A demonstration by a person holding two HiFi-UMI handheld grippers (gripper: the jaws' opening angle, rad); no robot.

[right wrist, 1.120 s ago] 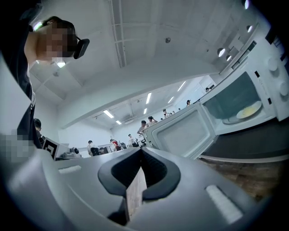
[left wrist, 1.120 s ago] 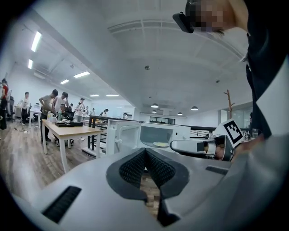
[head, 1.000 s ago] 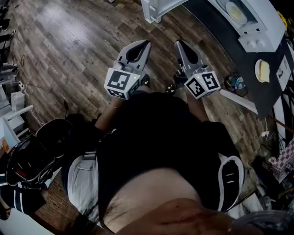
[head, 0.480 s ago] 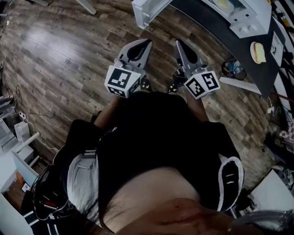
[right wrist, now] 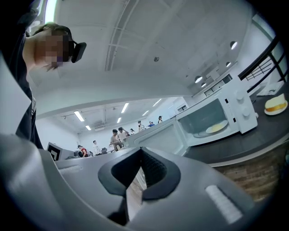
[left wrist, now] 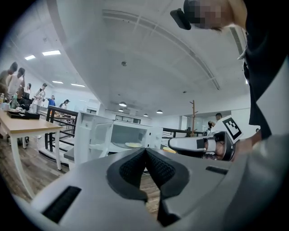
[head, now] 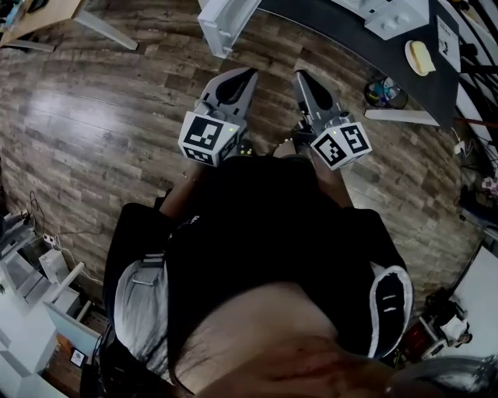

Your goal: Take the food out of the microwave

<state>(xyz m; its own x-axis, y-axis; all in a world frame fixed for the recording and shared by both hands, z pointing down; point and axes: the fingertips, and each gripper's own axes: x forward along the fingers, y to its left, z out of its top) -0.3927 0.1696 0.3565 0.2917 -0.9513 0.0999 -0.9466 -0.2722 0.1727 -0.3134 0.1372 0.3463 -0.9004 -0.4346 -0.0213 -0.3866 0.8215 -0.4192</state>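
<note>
A white microwave (right wrist: 216, 118) stands on a dark counter (head: 350, 47) with its door (head: 226, 23) swung open. Inside it a flat yellow food (right wrist: 216, 127) lies on the turntable, also seen in the left gripper view as the yellow food (left wrist: 133, 145). A second yellow piece on a small plate (head: 420, 56) sits on the counter to the microwave's right. My left gripper (head: 247, 74) and right gripper (head: 299, 75) are held side by side over the floor, short of the counter. Both are shut with nothing between the pads (left wrist: 135, 167).
Wood plank floor lies under me. A white board (head: 401, 116) and a small colourful object (head: 381, 92) lie on the floor below the counter. A wooden table (left wrist: 27, 128) stands to the left, with several people behind it. White furniture and cables crowd the lower left.
The head view has swung: the microwave, its door and the counter slid toward the upper right edge. Both grippers keep their place in the picture and stay shut.
</note>
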